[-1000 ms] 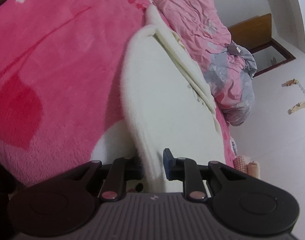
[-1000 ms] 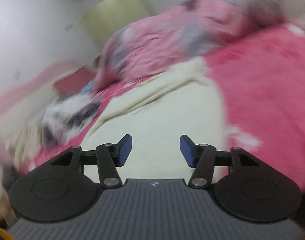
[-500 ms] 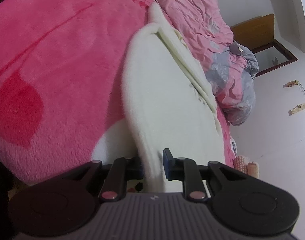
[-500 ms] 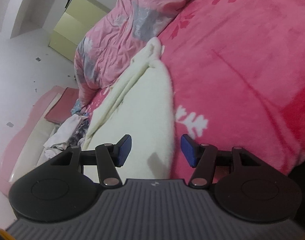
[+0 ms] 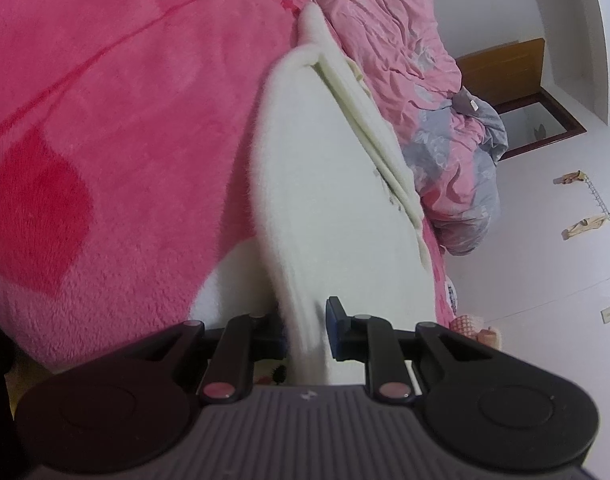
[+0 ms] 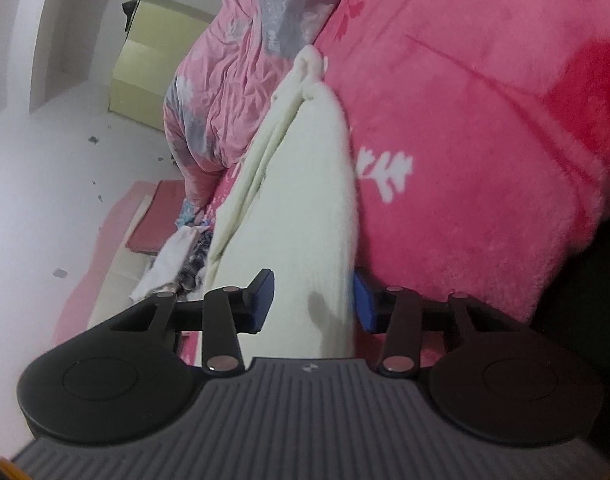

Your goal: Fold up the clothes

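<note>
A cream-white fleece garment (image 5: 325, 180) lies folded lengthwise on a pink fleece blanket (image 5: 125, 120) that covers the bed. My left gripper (image 5: 305, 330) is shut on the near end of its folded edge, with the cloth pinched between the blue pads. In the right wrist view the same garment (image 6: 305, 200) runs away from me. Its other near corner sits between the fingers of my right gripper (image 6: 313, 300). Those jaws are closing around the cloth, and a gap still shows at the left pad.
A crumpled pink and grey quilt (image 5: 405, 40) lies heaped along the far side of the garment, also visible as the quilt (image 6: 233, 80) in the right wrist view. A yellow-green cabinet (image 6: 153, 60) stands by the wall. Loose clothes (image 6: 177, 256) lie beyond the bed's edge.
The right gripper has rolled and sunk to the garment's corner, and its jaws have narrowed around the cloth. The left gripper keeps its hold and has not moved.
</note>
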### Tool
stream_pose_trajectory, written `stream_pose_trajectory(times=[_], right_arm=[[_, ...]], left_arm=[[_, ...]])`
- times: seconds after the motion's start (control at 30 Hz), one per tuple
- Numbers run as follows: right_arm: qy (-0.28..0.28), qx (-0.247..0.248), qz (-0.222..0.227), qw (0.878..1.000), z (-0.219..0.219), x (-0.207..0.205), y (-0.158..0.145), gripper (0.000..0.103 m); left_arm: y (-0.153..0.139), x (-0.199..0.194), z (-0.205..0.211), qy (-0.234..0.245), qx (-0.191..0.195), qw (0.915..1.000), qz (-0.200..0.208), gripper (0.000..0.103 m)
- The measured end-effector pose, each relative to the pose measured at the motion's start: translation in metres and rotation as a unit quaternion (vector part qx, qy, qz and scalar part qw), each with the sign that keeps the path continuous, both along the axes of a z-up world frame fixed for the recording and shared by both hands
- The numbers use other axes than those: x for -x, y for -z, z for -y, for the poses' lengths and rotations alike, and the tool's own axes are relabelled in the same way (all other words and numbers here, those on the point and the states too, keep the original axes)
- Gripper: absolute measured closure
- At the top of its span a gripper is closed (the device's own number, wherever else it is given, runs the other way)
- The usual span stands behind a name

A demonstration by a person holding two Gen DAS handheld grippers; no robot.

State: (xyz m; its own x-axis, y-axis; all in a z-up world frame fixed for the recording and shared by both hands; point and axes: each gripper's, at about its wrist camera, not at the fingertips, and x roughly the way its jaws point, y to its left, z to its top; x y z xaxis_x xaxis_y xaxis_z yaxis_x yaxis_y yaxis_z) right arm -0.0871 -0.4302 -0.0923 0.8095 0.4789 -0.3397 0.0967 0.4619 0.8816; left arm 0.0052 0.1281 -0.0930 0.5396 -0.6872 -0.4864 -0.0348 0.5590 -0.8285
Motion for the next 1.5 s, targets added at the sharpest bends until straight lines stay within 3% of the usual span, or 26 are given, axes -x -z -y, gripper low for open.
stream_pose_trajectory(times=[0.4,0.67,0.83,1.17,1.3,1.5], right_arm=[[-0.028,-0.019,0.007,0.999,-0.005,-0.023,0.002,0.072],[-0.038,-0.035,0.006,0.999,-0.009,-0.022,0.008,0.078],[-0.047,-0.030,0.010,0.998,-0.013,-0.030,0.008,0.082],[-0.046,-0.025,0.010,0.999,-0.012,-0.027,0.013,0.093],[-0.044,-0.027,0.011,0.999,-0.012,-0.027,0.013,0.093],[-0.041,-0.029,0.011,0.999,-0.013,-0.026,0.014,0.093]], left_arm=[[0.005,0.005,-0.007,0.012,0.024,0.9996,-0.005,0.082],[-0.001,0.008,-0.001,0.042,0.013,0.9989,0.014,0.067],[-0.010,0.009,0.011,0.060,-0.015,0.9977,0.029,0.067],[-0.017,0.010,0.010,0.063,0.021,0.9965,0.050,0.072],[-0.001,0.003,0.012,0.070,0.023,0.9972,0.011,0.072],[0.009,0.002,0.009,0.069,0.061,0.9958,-0.005,0.068]])
